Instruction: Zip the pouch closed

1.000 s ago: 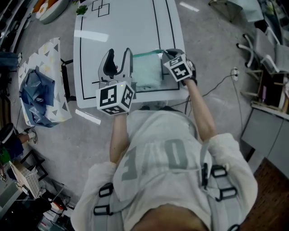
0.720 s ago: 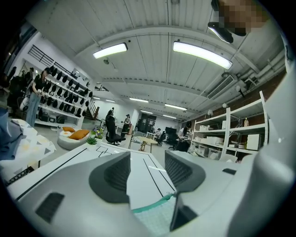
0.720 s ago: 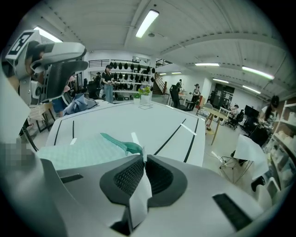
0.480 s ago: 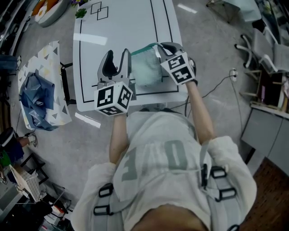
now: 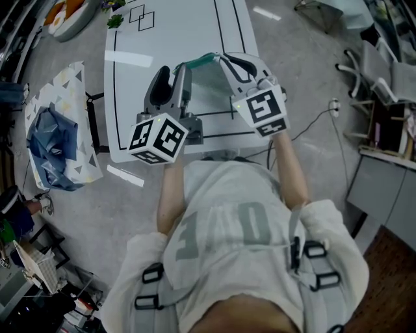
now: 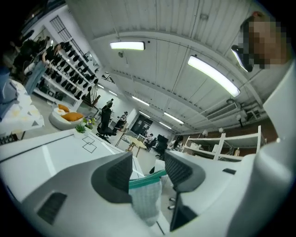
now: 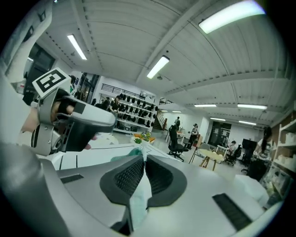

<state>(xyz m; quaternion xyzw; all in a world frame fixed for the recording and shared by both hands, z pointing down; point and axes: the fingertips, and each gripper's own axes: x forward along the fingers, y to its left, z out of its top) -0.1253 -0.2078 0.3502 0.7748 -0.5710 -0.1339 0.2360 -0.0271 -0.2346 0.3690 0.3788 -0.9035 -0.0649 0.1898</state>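
Observation:
The pale green mesh pouch [image 5: 209, 83] with a teal zipper edge hangs above the white table [image 5: 175, 32], lifted between both grippers. My right gripper [image 5: 224, 60] is shut on the pouch's fabric; in the right gripper view the cloth [image 7: 138, 199] is pinched between the pads and droops below my right gripper [image 7: 144, 173]. My left gripper [image 5: 173, 78] stands with its jaws apart at the pouch's left end. In the left gripper view the teal edge [image 6: 147, 178] crosses the gap of my left gripper [image 6: 149, 170] and the mesh hangs under it.
Black lines mark the table top. A blue bag on a patterned cloth [image 5: 55, 123] lies on the floor to the left. A dish with orange items [image 5: 71, 10] and a small plant [image 5: 116, 21] are at the far left. Chairs [image 5: 383, 71] stand to the right.
The right gripper has risen and carried the pouch up off the table. The left gripper has rolled and lifted a little, and the pouch's teal edge now reaches its jaws.

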